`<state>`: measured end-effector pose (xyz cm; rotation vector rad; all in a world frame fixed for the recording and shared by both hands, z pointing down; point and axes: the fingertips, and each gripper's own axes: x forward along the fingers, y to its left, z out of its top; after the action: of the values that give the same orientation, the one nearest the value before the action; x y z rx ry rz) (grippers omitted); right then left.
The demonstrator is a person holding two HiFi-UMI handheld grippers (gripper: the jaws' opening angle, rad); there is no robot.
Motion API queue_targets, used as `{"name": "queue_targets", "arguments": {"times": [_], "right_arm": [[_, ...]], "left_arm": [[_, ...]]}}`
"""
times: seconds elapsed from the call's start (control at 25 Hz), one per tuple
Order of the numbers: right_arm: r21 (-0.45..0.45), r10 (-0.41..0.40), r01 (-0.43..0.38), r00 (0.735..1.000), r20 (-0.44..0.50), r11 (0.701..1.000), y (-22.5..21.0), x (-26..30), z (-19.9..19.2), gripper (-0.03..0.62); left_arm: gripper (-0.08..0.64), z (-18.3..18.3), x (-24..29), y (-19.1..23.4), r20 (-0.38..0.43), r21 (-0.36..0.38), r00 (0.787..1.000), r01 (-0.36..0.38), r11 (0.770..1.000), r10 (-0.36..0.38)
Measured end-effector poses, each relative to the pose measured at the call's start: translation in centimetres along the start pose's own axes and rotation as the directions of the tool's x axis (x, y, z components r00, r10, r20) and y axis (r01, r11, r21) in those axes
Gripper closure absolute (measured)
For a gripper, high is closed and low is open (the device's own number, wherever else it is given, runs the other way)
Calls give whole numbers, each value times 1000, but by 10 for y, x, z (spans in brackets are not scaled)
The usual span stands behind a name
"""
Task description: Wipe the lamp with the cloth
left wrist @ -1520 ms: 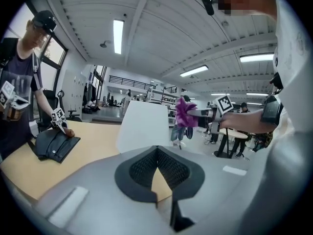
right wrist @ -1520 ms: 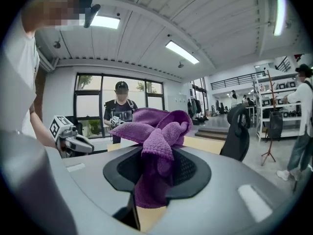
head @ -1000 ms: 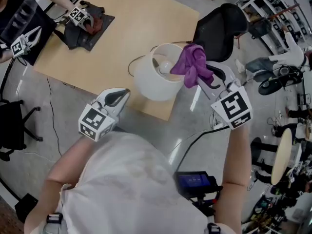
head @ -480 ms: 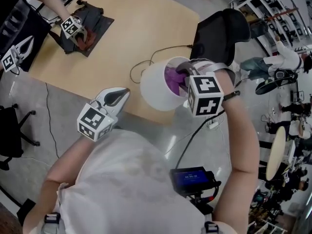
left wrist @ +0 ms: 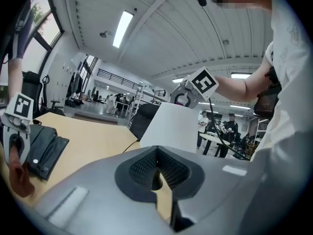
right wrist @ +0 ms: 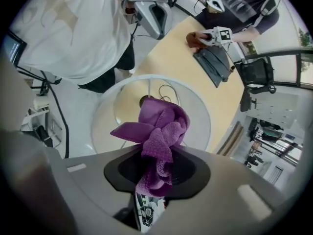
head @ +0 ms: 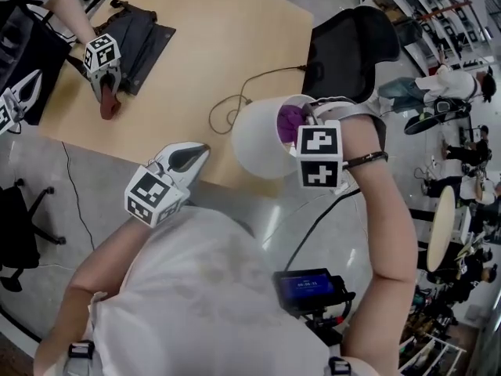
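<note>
The lamp's white shade [head: 262, 135] stands at the near edge of the wooden table [head: 203, 45]. My right gripper [head: 301, 128] points steeply down into the shade's open top, shut on a bunched purple cloth [head: 290, 120]. In the right gripper view the cloth [right wrist: 159, 131] hangs from the jaws over the shade's round rim [right wrist: 105, 116], with the lamp socket [right wrist: 145, 101] below. My left gripper [head: 188, 157] is shut and holds nothing, left of the shade and apart from it. In the left gripper view the shade [left wrist: 173, 129] rises ahead of the left gripper [left wrist: 156, 173].
The lamp's black cable [head: 235, 108] loops on the table behind the shade. A black chair [head: 348, 45] stands at the back right. At the far left another person's grippers [head: 102, 57] work by a dark cloth [head: 145, 37]. A small screen [head: 309, 288] hangs by my waist.
My right gripper rolled over and came down, carrying the purple cloth from beside the shade into its open top. My left gripper barely shifted. The other person's gripper moved off the dark cloth.
</note>
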<state>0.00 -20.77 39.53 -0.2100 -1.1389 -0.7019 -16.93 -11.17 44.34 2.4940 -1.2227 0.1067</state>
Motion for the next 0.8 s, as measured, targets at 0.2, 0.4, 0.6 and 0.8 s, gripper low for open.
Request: {"name": "queue_targets", "arguments": {"times": [0.2, 0.4, 0.6, 0.8], "right_arm": [[32, 142, -150, 975, 170, 988, 17, -10, 28, 462], [216, 69, -159, 925, 374, 963, -8, -18, 36, 462], [325, -76, 8, 977, 197, 946, -36, -19, 3, 462], [111, 83, -91, 994, 76, 990, 2, -1, 11, 462]], "left_arm": [[558, 4, 2, 8, 0, -4, 999, 32, 999, -32], [558, 4, 8, 12, -9, -16, 999, 49, 999, -49], [558, 2, 9, 18, -28, -24, 997, 66, 998, -67], [558, -3, 10, 24, -44, -31, 997, 61, 998, -62]]}}
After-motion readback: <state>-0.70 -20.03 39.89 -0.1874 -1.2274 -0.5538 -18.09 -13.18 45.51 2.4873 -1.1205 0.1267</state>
